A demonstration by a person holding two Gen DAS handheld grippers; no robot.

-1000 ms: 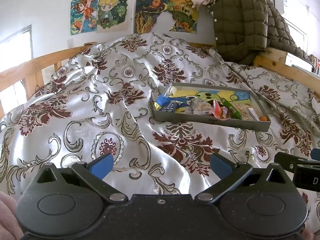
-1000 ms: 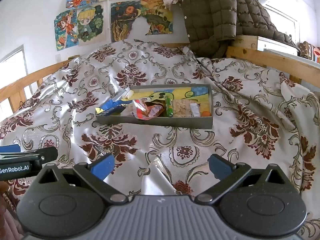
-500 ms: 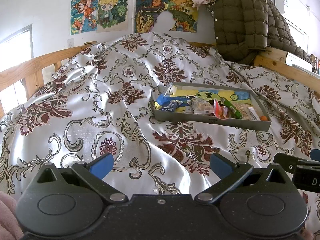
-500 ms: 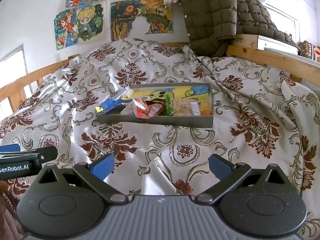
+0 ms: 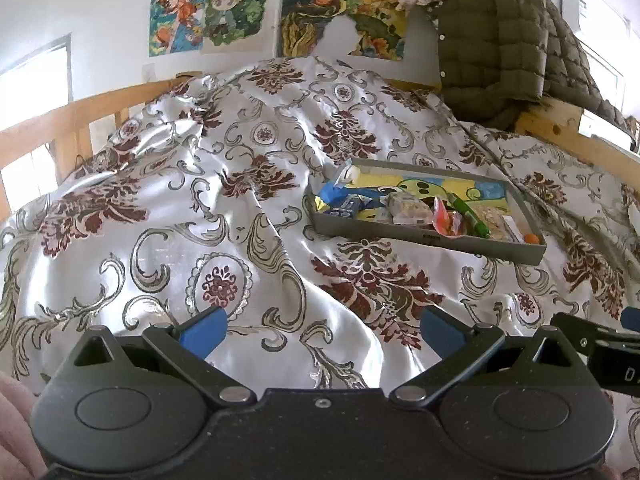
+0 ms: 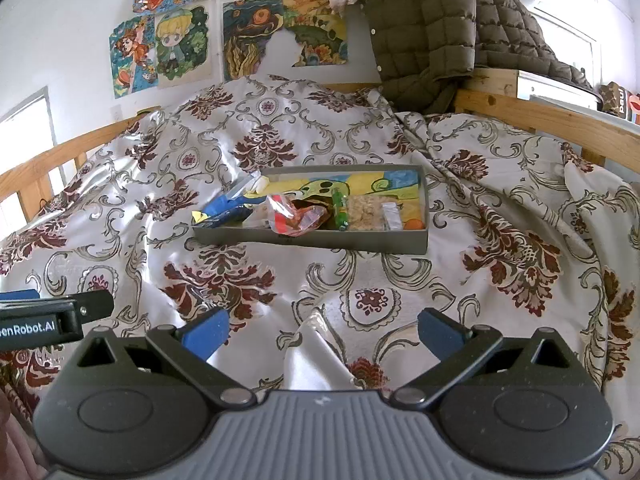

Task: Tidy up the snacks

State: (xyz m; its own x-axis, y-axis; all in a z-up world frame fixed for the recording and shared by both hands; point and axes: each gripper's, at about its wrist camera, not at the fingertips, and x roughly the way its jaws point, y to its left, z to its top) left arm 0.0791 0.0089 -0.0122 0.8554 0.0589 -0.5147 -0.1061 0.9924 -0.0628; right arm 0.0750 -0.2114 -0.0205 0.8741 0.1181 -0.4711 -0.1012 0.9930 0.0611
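A shallow grey tray lies on the patterned bedspread and holds several snacks: a blue packet, a red-and-clear bag, a green tube, a cracker pack and a small orange ball. My left gripper is open and empty, well short of the tray, which sits ahead and to its right. My right gripper is open and empty too, with the tray straight ahead.
The silvery bedspread is rumpled, with a raised fold between my right fingers. Wooden bed rails run along both sides. A brown quilted jacket hangs at the back right, below wall posters.
Both views have lifted and eased slightly toward the tray; nothing on the bed has moved and both grippers stay open.
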